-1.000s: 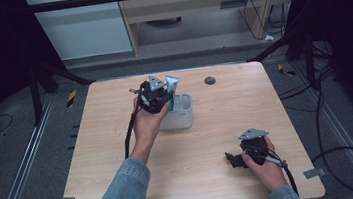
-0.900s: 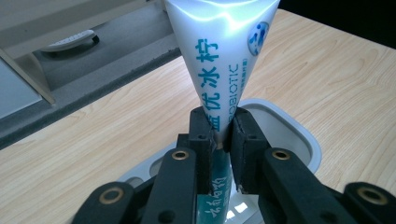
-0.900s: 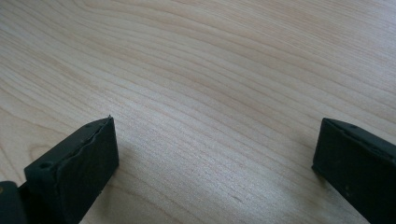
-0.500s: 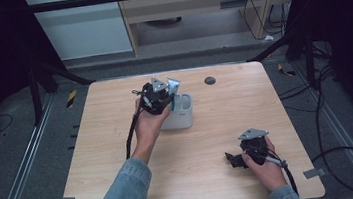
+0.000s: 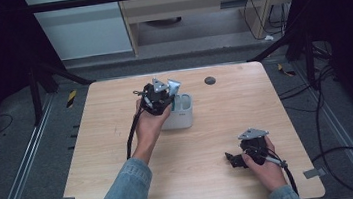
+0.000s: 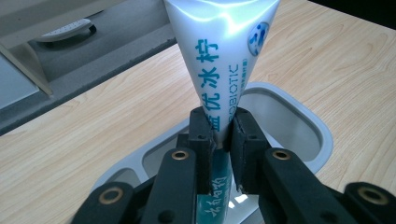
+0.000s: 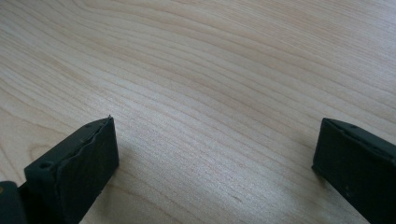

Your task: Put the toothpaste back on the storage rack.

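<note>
A pale blue toothpaste tube (image 6: 224,60) with teal lettering stands upright, and my left gripper (image 6: 223,135) is shut on its middle. Its lower end reaches down into a white oval cup (image 6: 289,116) on the table. In the high view the left gripper (image 5: 160,97) hovers over the left side of that cup (image 5: 181,116), the tube's flat end (image 5: 173,85) sticking up beside it. My right gripper (image 5: 232,157) rests low at the front right of the table, held in a hand. Its jaws stand wide open over bare wood (image 7: 215,140), nothing between them.
A small dark round disc (image 5: 209,80) lies on the table behind the cup to the right. The wooden table (image 5: 99,189) has bare room at its left and front. Cables trail on the floor at the right.
The left gripper and the tube have shifted slightly to the right and lower over the cup. The right gripper has stayed where it was.
</note>
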Demonstrator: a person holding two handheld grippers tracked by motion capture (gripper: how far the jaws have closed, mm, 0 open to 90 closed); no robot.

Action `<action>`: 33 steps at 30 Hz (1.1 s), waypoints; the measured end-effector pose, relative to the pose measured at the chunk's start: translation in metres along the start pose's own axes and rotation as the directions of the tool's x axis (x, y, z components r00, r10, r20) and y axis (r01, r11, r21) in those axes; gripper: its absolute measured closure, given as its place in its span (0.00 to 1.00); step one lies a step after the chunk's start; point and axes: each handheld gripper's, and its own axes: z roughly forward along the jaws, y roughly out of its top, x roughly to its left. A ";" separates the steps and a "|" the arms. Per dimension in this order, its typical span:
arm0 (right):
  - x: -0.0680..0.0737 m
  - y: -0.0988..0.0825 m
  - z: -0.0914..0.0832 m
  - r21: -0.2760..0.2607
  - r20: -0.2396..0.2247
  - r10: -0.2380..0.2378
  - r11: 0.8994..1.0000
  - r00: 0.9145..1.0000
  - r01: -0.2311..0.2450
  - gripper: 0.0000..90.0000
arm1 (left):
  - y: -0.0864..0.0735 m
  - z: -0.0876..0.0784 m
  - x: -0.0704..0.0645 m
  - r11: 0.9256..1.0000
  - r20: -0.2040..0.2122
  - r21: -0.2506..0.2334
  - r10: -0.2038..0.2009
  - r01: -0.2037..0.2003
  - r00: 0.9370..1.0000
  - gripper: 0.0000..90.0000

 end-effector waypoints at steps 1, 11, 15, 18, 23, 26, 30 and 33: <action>0.000 0.000 0.000 0.000 0.000 0.000 1.000 1.000 0.000 0.00 | 0.000 0.001 0.000 1.000 0.000 -0.003 -0.006 0.006 1.000 0.88; 0.000 0.000 0.000 0.000 0.000 0.000 1.000 1.000 0.000 0.00 | -0.002 0.006 -0.002 1.000 0.001 0.024 -0.008 0.008 1.000 0.88; 0.000 0.000 0.000 0.000 -0.001 0.001 1.000 1.000 -0.001 0.00 | -0.003 0.006 -0.001 1.000 -0.001 0.027 -0.008 0.008 1.000 0.88; 0.000 0.000 0.000 0.001 0.000 0.001 1.000 1.000 -0.001 0.00 | -0.002 0.006 -0.001 1.000 0.000 0.028 -0.007 0.007 1.000 0.88; 0.000 0.000 0.000 0.000 0.000 0.000 1.000 1.000 0.000 0.00 | -0.001 0.007 0.000 0.999 -0.003 0.031 -0.020 0.021 1.000 0.88; 0.000 0.000 0.000 0.000 0.000 0.000 1.000 1.000 0.000 0.00 | 0.001 0.009 0.002 0.998 -0.001 0.046 -0.031 0.031 1.000 0.88; 0.000 0.000 0.000 0.001 0.000 0.001 1.000 1.000 -0.001 0.00 | 0.005 0.012 0.000 0.998 -0.001 0.063 -0.027 0.027 1.000 0.88; 0.000 0.000 0.000 0.000 0.000 0.000 1.000 1.000 0.000 0.00 | 0.007 0.014 -0.002 0.997 -0.005 0.070 -0.021 0.021 1.000 0.88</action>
